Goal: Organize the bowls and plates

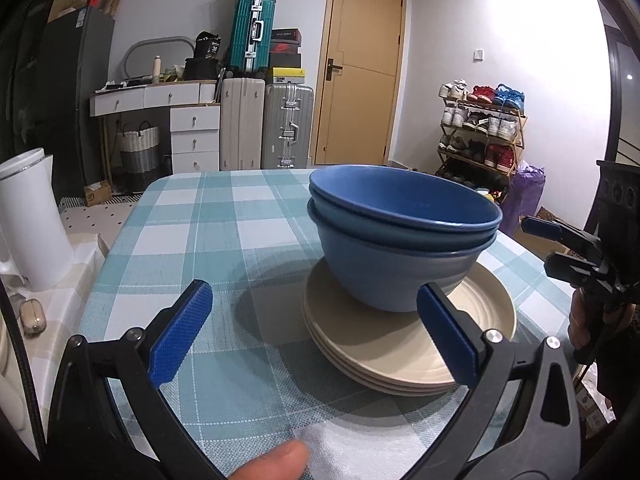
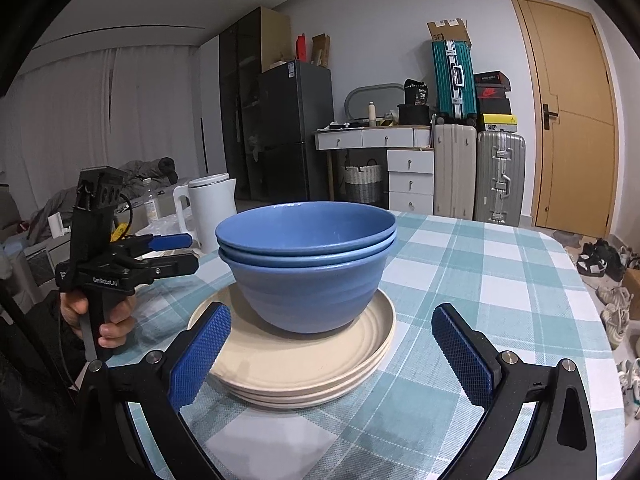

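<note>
Nearest to my left camera is a thumb tip (image 1: pixel 276 460) at the bottom edge, and just above it the left gripper (image 1: pixel 316 332) stands wide, with nothing between its blue pads. The right gripper (image 2: pixel 332 354) is wide too and also empty.

Both of them face the same pile on the checked tablecloth (image 1: pixel 192 216): three cream plates (image 2: pixel 300 368) stacked flat, and on the top plate a nest of blue bowls (image 2: pixel 308 264); I count three rims. The pile sits near the middle of the table, between my two grippers, and neither one touches it. A white kettle (image 1: pixel 28 216) stands well apart at the left side.

I judge the sorting almost finished. The bowls look like matte plastic or fibre ware, so light, stiff and not very fragile, but smooth and a little slippery. If I must move them, I would pinch the wall just under the top rim, one pad inside and one outside. For the plates the raised edge is the only place to hold, and the pile may slide.
</note>
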The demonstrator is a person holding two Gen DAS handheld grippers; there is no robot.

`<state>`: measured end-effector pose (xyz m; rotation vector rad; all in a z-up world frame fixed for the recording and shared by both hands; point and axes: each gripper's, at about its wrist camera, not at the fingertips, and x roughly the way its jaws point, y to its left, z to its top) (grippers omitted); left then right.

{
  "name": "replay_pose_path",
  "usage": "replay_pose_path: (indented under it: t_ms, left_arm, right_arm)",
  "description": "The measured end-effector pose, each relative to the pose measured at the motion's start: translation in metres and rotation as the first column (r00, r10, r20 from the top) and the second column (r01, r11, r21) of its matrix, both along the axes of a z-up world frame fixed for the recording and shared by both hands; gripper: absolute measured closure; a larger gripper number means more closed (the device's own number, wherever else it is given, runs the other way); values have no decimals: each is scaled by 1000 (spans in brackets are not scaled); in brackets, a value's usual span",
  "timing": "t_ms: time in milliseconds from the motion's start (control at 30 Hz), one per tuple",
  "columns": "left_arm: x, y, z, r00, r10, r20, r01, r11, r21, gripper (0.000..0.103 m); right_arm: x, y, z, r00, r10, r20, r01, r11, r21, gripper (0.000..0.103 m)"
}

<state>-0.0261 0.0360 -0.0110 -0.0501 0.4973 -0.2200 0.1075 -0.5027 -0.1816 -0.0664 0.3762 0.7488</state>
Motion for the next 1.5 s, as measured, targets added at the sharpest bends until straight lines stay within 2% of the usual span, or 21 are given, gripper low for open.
replay_pose_path:
  t_ms: [400, 1500]
  left_arm:
    - [3, 6, -4, 1000, 8, 22, -7, 1000, -29, 1]
    - [7, 6, -5, 1000, -4, 24, 5, 1000, -25, 1]
  right_arm:
    - [3, -1, -3, 1000, 14, -5, -14, 1000, 23, 1]
    - [3, -2, -5, 1000, 5, -9, -5, 1000, 28, 1]
